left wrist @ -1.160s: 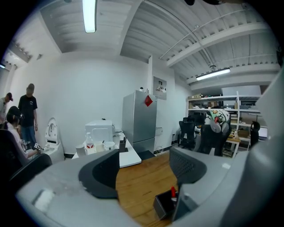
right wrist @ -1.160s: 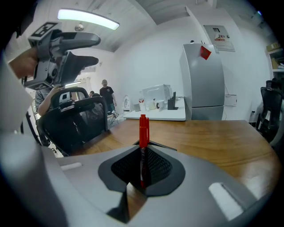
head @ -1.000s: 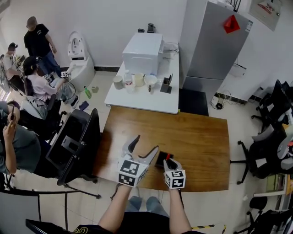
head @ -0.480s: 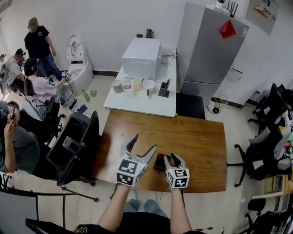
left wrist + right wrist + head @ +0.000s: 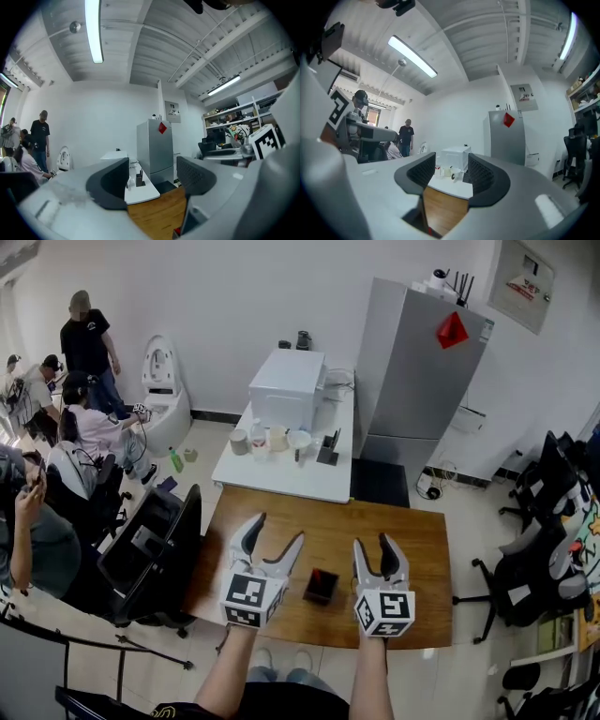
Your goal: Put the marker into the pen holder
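A small black pen holder [image 5: 321,586] stands on the wooden table [image 5: 412,559] between my two grippers. A red tip of the marker [image 5: 316,578] shows inside it. My left gripper [image 5: 274,535] is held up to the holder's left, tilted away from the table; its jaws are closing with nothing between them. To the holder's right, my right gripper [image 5: 373,549] has its jaws opening, also with nothing in them. In the left gripper view the left gripper [image 5: 152,180] points at the far room. The right gripper [image 5: 451,174] in its own view does the same.
Beyond the wooden table stands a white table [image 5: 281,470] with cups and a white box [image 5: 289,386]. A grey cabinet [image 5: 412,381] is behind it on the right. A black chair [image 5: 155,549] sits at the left edge, with people [image 5: 89,427] beyond. Office chairs [image 5: 534,568] stand right.
The right gripper held the red marker over the holder, then opened and moved up and to the right. The marker now sits in the holder. Both grippers rose and the left jaws narrowed.
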Motion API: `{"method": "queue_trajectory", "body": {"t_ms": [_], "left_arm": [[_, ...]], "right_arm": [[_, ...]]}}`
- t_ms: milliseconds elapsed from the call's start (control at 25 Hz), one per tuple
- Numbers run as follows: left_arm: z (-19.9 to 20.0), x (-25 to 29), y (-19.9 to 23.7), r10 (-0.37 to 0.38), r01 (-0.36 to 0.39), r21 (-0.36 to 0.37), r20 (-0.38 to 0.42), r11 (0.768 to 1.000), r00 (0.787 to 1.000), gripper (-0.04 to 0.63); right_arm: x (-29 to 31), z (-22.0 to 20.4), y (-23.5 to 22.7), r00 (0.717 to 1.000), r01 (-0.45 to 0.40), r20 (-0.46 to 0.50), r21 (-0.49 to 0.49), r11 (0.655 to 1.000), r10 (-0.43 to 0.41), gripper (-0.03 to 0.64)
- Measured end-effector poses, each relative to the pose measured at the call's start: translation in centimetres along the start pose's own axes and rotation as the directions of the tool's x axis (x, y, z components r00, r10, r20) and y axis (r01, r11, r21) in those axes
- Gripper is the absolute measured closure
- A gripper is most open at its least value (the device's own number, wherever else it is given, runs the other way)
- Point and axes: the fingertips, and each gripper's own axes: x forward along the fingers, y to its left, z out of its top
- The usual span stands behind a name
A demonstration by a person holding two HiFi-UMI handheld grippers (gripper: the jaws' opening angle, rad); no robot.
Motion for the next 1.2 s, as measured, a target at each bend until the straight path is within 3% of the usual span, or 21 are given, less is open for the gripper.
{"method": "queue_trajectory", "body": {"t_ms": [160, 320, 480, 600, 920, 1080, 1200], "left_arm": [[1.6, -1.4, -1.4, 0.024, -0.024, 0.023, 0.019, 0.999, 1.0, 0.275], [1.7, -3.0, -2.4, 0.018, -0.019, 0.032, 0.036, 0.999, 0.999, 0.275], [1.8, -5.5, -3.7, -0.004, 0.003, 0.044, 0.034, 0.999, 0.999, 0.275], [1.7, -8.3, -4.7, -0.043, 0.04, 0.053, 0.059, 0.998, 0.997, 0.275], [-5.4, -20.5, -2.5, -0.027, 0.027, -0.015, -0.035, 1.0, 0.999, 0.275], [-4.2, -23.0, -1.8, -0.036, 0.036, -0.029, 0.017, 0.999, 0.999, 0.276], [-3.0, -23.5, -2.3, -0.028, 0.028, -0.017, 0.041, 0.999, 0.999, 0.276]], "right_arm": [[-2.0, 3.7, -0.1, 0.996, 0.014, 0.085, -0.029, 0.999, -0.012, 0.35], [-2.6, 4.4, 1.0, 0.99, 0.001, 0.14, -0.022, 1.0, 0.002, 0.311], [-4.4, 1.9, 5.1, 0.996, -0.059, 0.072, -0.011, 0.998, 0.059, 0.293], [-6.7, 2.5, 7.2, 0.996, -0.036, 0.079, -0.035, 0.999, 0.038, 0.293], [-14.9, 0.1, 16.8, 1.0, -0.003, 0.02, -0.044, 0.999, 0.004, 0.288], [-17.0, 0.2, 20.1, 1.0, -0.022, 0.02, -0.081, 0.996, 0.024, 0.288], [-17.5, 2.0, 19.9, 0.998, -0.034, 0.053, -0.114, 0.993, 0.041, 0.288]]}}
